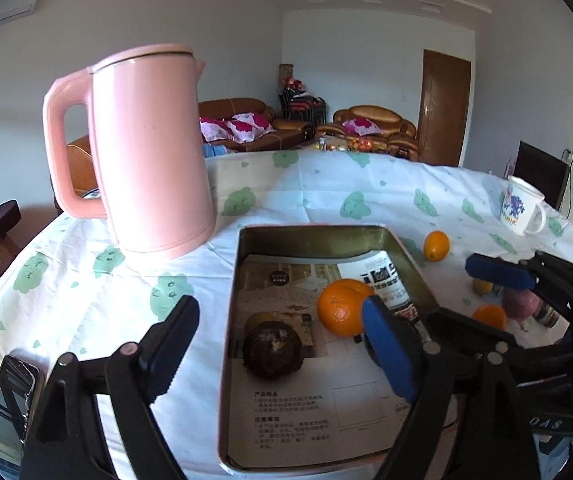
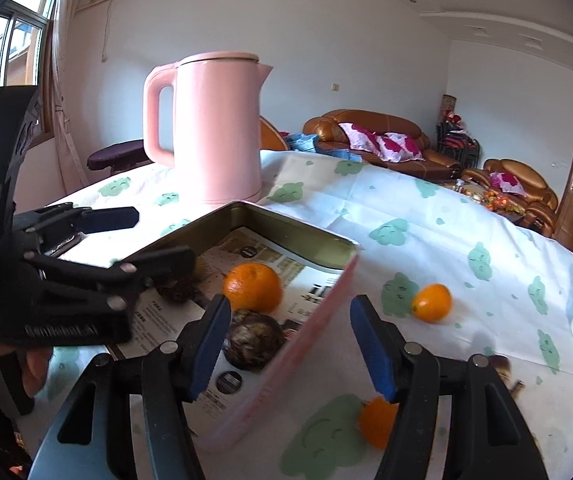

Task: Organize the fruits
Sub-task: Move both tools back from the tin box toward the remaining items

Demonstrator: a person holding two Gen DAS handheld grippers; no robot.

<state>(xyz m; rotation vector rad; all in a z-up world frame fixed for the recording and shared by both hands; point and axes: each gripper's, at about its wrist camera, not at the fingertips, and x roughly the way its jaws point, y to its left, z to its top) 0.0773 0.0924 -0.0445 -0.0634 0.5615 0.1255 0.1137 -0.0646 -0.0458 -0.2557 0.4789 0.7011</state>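
Observation:
A metal tin (image 1: 242, 280) lined with printed paper holds a large orange (image 1: 342, 306) and a dark brown fruit (image 1: 272, 350). My left gripper (image 1: 282, 344) hangs open above the tin with nothing between its pads. In the right wrist view the tin (image 2: 298, 240) shows the orange (image 2: 252, 288) and two dark fruits (image 2: 252, 340) (image 2: 176, 290). My right gripper (image 2: 292, 346) is open and straddles the tin's pink side wall without touching it. One small orange (image 2: 432, 302) lies on the cloth beyond, and another (image 2: 376, 420) sits under the right finger.
A tall pink kettle (image 1: 146, 148) stands just behind the tin's left corner. A white printed mug (image 1: 522, 210) sits at the far right of the table. A phone (image 1: 10, 400) lies near the left edge. A purple object (image 1: 520, 300) and a yellow fruit (image 1: 482, 286) lie by the right gripper.

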